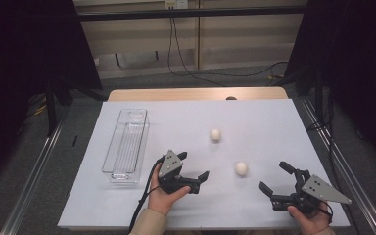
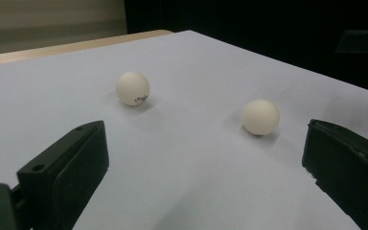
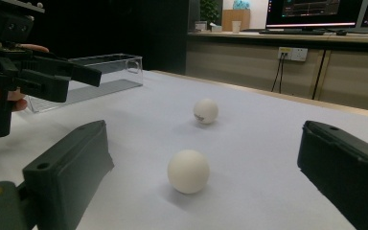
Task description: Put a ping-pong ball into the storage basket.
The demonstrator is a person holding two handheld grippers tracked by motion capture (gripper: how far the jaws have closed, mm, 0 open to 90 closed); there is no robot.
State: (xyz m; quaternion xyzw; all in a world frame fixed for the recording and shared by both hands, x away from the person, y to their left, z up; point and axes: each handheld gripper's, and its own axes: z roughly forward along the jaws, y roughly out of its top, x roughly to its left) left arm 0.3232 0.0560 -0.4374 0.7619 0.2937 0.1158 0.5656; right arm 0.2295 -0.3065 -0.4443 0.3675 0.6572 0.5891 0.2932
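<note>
Left gripper at lower centre, jaws apart, empty. Right gripper at lower right, likewise apart. Near ball between them; far ball above.

Two black fingers stand wide apart over the white desk — a plain white ball lies between them, a printed ball beyond, the other gripper before a clear tray.
</note>
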